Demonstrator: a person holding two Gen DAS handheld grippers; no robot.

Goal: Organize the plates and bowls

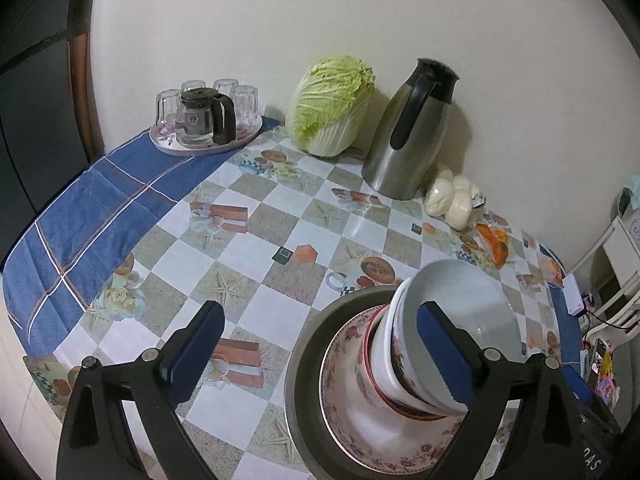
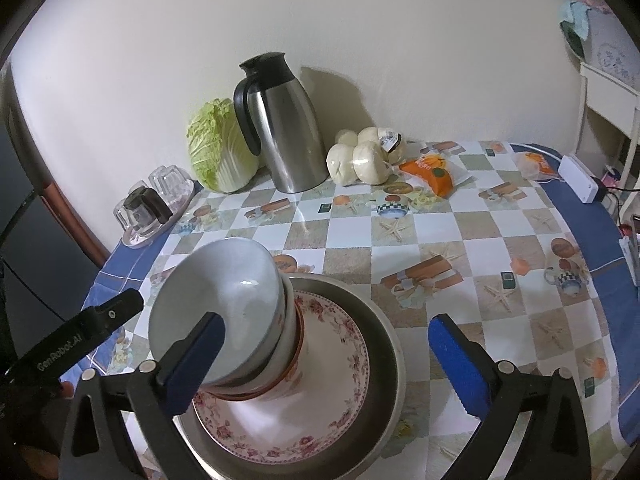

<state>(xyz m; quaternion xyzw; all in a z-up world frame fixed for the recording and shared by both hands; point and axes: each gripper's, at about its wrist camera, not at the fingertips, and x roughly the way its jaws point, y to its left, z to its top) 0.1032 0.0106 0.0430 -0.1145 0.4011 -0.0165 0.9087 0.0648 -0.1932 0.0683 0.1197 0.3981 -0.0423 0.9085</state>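
the left gripper (image 1: 320,356) stands wide with nothing between its pads; its right finger (image 1: 444,356) sits in front of the stack of bowls (image 1: 404,360), and whether it touches the bowls cannot be told, while its left finger is over bare tablecloth (image 1: 256,240). the right gripper (image 2: 326,364) is also spread wide and grips nothing; its left finger (image 2: 196,364) lies across the front of the top bowl (image 2: 224,300), its right finger is well off to the side over the cloth.

the bowls are nested, the white top bowl (image 1: 464,312) uppermost, and stand on a floral plate (image 1: 360,412) that lies in a wide metal dish (image 1: 304,360). this pile is at the near edge of the table, right of centre for the left gripper and between the fingers, toward the left one, for the right gripper. from the right wrist the left gripper's black arm (image 2: 80,336) shows just left of the pile.

beyond both grippers, against the wall, stand a cabbage (image 1: 334,106) and a steel thermos jug (image 1: 412,132), with a bag of white buns (image 1: 452,196) beside the jug and an orange packet (image 1: 496,242) nearer. far left of the left gripper is a tray (image 1: 208,140) with a glass pot and upturned glasses. right of the right gripper, at the table edge, lies a white box (image 2: 578,178). open cloth lies ahead of the left gripper.
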